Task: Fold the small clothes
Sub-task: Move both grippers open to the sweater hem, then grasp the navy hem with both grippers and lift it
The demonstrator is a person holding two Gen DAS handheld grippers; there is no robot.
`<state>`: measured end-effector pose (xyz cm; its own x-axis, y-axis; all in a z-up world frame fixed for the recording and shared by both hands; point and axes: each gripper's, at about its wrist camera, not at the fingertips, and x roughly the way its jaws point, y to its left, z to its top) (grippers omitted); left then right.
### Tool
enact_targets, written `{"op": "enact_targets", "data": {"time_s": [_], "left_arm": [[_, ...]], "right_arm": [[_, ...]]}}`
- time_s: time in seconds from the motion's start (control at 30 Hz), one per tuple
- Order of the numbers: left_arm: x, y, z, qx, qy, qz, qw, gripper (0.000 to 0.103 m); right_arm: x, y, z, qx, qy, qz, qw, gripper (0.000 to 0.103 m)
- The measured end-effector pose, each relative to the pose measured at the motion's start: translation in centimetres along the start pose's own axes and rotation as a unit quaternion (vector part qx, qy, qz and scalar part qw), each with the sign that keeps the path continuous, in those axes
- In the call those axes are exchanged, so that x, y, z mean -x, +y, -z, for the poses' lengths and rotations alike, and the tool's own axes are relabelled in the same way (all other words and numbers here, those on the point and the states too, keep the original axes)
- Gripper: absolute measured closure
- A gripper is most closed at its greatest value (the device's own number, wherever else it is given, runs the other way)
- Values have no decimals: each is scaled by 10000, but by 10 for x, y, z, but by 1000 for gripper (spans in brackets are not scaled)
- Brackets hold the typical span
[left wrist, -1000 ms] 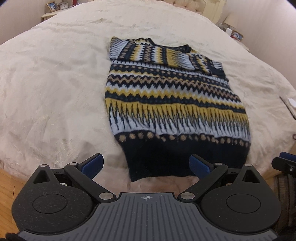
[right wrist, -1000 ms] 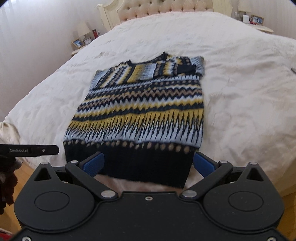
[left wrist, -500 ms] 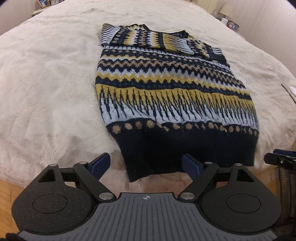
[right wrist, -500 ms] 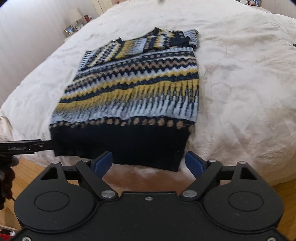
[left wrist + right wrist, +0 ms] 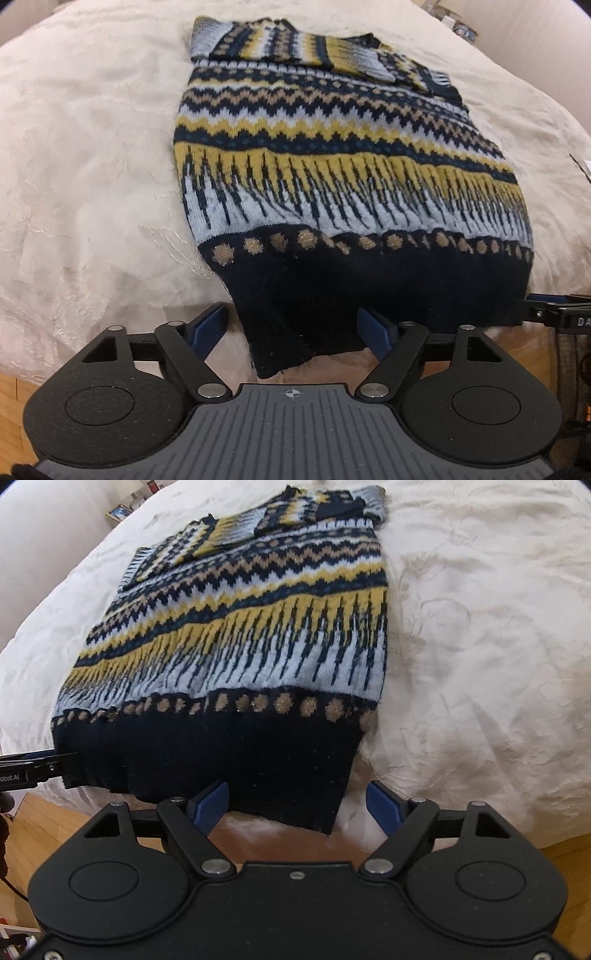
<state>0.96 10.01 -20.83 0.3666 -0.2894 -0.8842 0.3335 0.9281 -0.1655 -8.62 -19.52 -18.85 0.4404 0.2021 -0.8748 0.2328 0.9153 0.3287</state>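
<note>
Closing around the near corners of the sweater (image 5: pixel 343 177), the left gripper (image 5: pixel 297 330) and the right gripper (image 5: pixel 297 805) each straddle the dark ribbed hem, one corner apiece, their blue pads still clear of the knit on either side. The sweater lies flat near the bed's (image 5: pixel 85 155) foot edge, sleeves folded across the chest at the far end. It is a thick knit banded in navy, yellow, tan and pale-blue zigzags, on a soft cream cover.

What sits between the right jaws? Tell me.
In the right wrist view, the sweater's dark hem corner hangs between the closing jaws of the right gripper, not yet pinched; behind it, the bed's cream cover.
</note>
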Motion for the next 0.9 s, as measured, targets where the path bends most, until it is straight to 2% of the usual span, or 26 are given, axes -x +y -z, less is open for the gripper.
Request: {"op": "enact_targets", "data": {"time_s": [0.1,0.23,0.4,0.5,0.53,0.57,0.9], "left_arm": [[-5,3,-3,75,86,117,9999,29],[-7,8,-7,172,128,364,9991,41],[-5,15,-7,427,64,537,9976,53],[-1,16,-7,384,-45,529,9979,70],[1,16,-6,372,-88,503,9980,82],[4,17,-5,382,-141,468,9981,87],[41,32,-3,757,-664,710,9924,94]], "right_arm": [[-7,-1,-1,-16,86,-1,10000,21],[-12,-3,-3,-60,113,-21,9999,22],[-11,-7,-6,-188,25,-34,9998,30],[-9,-11,-7,-279,-25,-28,9996,50],[-9,-13,-8,-353,22,-74,9993,72],[-10,-15,-8,-444,82,-129,9989,89],[42,-9,-12,-713,-617,-863,9918,90]]}}
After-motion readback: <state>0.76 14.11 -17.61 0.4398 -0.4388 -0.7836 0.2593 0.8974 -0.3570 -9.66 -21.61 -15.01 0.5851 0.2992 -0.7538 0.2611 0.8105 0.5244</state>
